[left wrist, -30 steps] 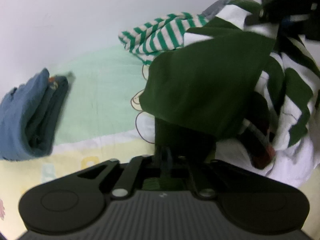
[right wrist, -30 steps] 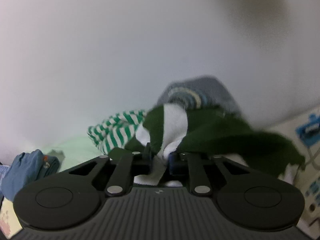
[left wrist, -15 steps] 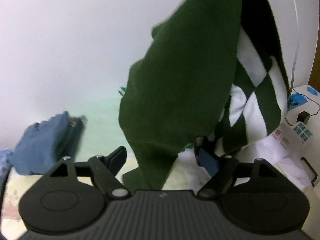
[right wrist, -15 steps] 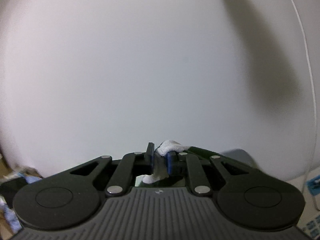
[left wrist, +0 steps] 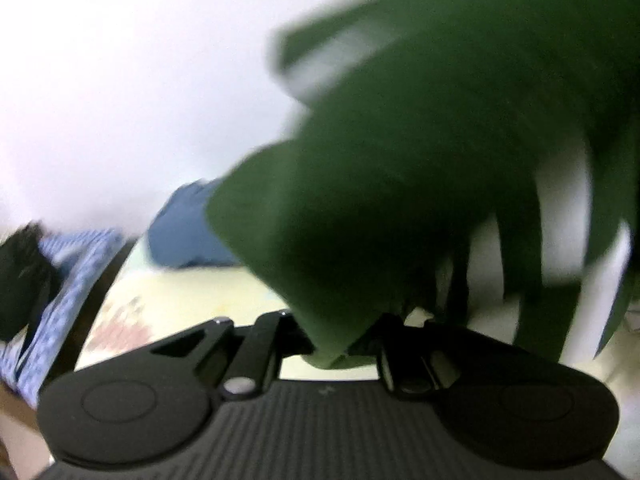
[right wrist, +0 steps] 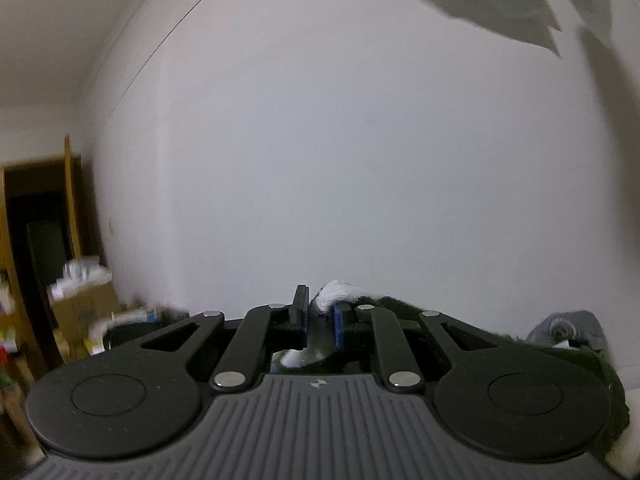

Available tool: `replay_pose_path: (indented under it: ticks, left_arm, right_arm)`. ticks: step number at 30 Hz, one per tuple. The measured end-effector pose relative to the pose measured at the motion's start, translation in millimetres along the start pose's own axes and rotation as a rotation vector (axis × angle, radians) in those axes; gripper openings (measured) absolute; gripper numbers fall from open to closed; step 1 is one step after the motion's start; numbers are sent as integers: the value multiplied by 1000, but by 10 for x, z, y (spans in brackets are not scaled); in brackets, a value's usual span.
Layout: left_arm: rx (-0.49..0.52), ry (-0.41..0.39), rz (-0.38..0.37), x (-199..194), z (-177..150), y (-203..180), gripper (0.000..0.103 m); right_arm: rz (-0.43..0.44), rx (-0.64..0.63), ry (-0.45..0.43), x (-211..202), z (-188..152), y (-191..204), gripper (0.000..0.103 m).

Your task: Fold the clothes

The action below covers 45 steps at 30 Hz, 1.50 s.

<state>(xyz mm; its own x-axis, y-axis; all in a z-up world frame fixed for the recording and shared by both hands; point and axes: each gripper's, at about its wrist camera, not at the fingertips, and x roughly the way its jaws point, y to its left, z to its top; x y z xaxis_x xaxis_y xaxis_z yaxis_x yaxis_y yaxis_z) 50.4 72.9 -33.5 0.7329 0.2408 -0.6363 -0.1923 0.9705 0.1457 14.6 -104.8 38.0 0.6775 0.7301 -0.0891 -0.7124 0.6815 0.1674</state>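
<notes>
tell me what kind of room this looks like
Probably a bedroom in a home. The dark green and white garment hangs over a pale yellow patterned bedsheet with a folded blue garment on it, beside a plain white wall and a wooden doorway.

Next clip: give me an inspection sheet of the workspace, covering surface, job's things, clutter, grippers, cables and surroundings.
Surface: pale printed sheet below the left gripper, blurred.
Job's things: green and white garment lifted, held at both grippers; folded blue garment on the sheet behind it.
Clutter: blue patterned cloth at the left edge; boxes by the wall; grey bundle far right.
Grippers: left gripper shut on the green edge; right gripper shut on a white part.
Cables: nothing seen.
Surroundings: white wall; wooden doorway at left.
</notes>
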Motion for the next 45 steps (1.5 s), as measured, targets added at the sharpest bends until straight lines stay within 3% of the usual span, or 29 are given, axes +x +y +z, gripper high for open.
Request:
replay_pose_path:
  ticks: [7,11,18,21,24,28,30,33,35,36,40,42,45]
  left_arm:
    - [-52,76,34,-15,-434,850,8]
    - [-22,116,28,18,-705,1160,8]
    - [61,193,-34,141,-1062,1565,11]
    - [133,176,-64,64,-1205,1545,22]
    - [195,153,-81,14,-1273,1505,27]
    - [175,172,-123,7,-1335,1535,43]
    - [167,175,-129,-11,-1374,1534,47]
    - [154,173,-141,-88,-1422,1506,54]
    - [131,188,-167,-126,-1450,1469,75]
    - [123,193,-172,-144,-1469,1441,76]
    - [99,202,-167,-262,-1534,1315,78]
    - [79,213,-173,-309,-1586,1264,80]
    - [67,242,-154,-301,-1664,1157,82]
  right_arm:
    - [14,80,213,94,-545,587,13]
    - [5,58,339,176,-720,1039,17]
    - [3,22,573,263,-1081,1301,24]
    - [-12,30,665,242,-1077,1330,26]
    - [-20,42,745,149,-1026,1229,30]
    - [-2,17,779,-141,-820,1107,51]
    - [-25,7,729,-230,-688,1000,56]
    - [-122,10,607,-271,-501,720,77]
    - [-217,24,588,-131,-469,474,78]
    - [-256,26,589,-34,-475,347,78]
    - [-415,-129,699,419,-727,-73,77]
    - [-433,-122,769,481,-847,-345,78]
    - [-369,17,848,490,-1022,-705,90]
